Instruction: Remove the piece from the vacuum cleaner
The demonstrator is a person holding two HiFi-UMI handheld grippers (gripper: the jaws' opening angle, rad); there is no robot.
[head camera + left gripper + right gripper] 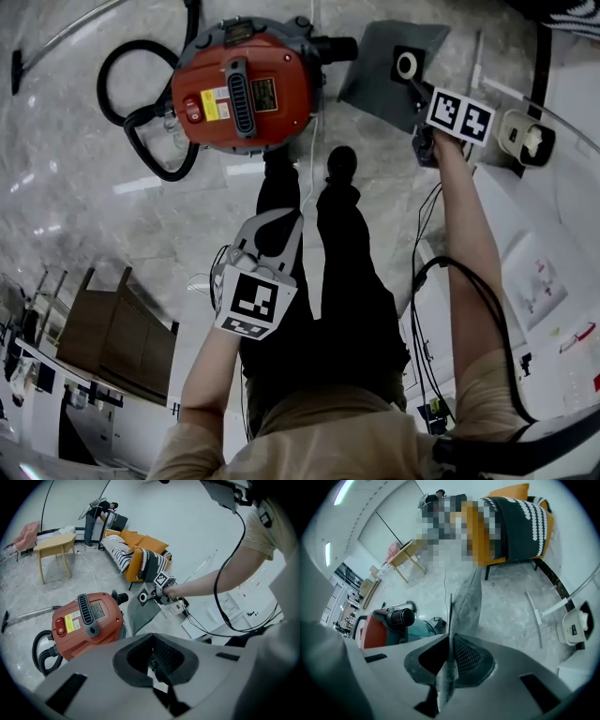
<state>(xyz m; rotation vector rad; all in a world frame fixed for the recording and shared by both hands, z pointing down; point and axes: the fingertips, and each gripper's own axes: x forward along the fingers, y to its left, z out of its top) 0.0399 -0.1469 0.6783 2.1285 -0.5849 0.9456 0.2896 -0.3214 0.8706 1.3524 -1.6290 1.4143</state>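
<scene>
A red canister vacuum cleaner stands on the marble floor, its black inlet port facing right. To its right, clear of the port, hangs a grey dust bag with a white ring on a black collar. My right gripper is shut on the bag's edge, and the fabric runs up between its pads. My left gripper is nearer me, above the person's legs. It points toward the vacuum, shut, with nothing in it.
A black hose loops left of the vacuum, and a metal wand lies beyond it. A white device and cables lie at the right. An orange sofa, a wooden table and a person are farther off.
</scene>
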